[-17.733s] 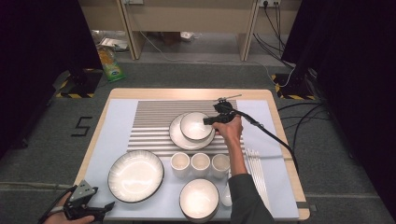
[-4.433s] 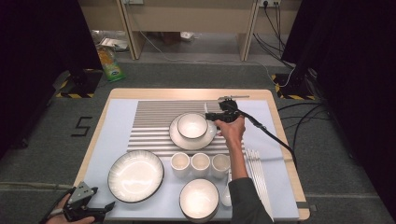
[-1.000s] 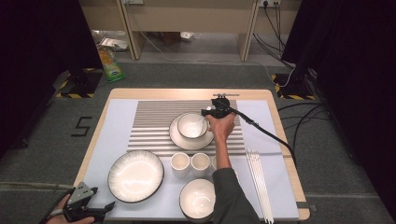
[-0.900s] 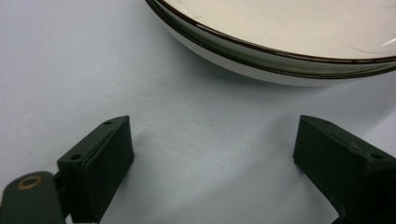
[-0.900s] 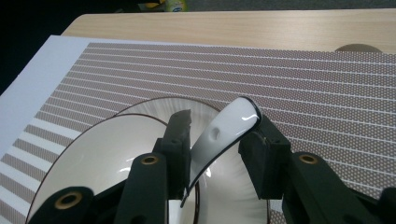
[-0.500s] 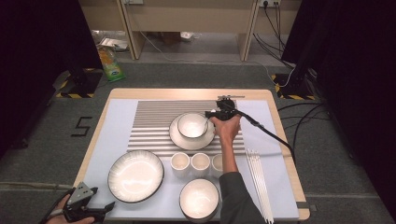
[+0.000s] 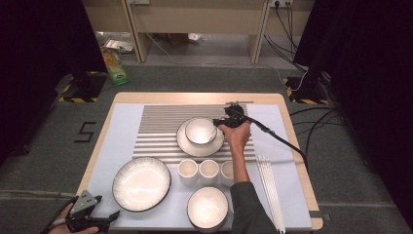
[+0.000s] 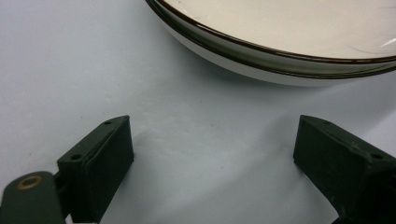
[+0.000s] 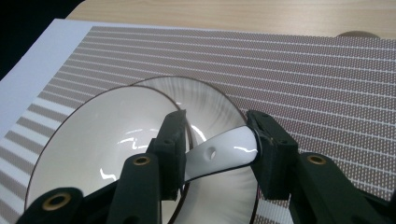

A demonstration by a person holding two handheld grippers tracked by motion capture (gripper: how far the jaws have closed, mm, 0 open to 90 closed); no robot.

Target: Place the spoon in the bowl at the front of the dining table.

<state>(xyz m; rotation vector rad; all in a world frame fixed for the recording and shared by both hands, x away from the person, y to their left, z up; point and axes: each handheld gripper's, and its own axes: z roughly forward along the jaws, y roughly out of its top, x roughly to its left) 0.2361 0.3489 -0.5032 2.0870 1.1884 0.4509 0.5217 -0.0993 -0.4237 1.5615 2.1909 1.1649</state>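
Note:
A white bowl (image 7: 200,130) with a dark rim stands on a white plate (image 7: 187,146) on the striped mat. A white spoon (image 9: 224,149) lies in the bowl (image 9: 102,140), its handle reaching over the rim above the plate (image 9: 215,100). My right gripper (image 9: 215,119) straddles that handle. Its jaws have just been opening and stand open with the handle between them, and I see no pad pressing on it. From above, the right gripper (image 7: 219,122) points left at the bowl. My left gripper (image 8: 212,126) rests open and bare by a large plate (image 8: 261,51), at the table's front left (image 7: 104,219).
Three white cups (image 7: 209,170) stand in a row in front of the plate. Another bowl (image 7: 208,207) sits near the front edge, and the large plate (image 7: 141,183) is at front left. Several white sticks (image 7: 270,190) lie to the right. The striped mat (image 7: 160,129) covers the middle.
The right hand has shifted slightly toward the near side beside the bowl. The left gripper has not moved.

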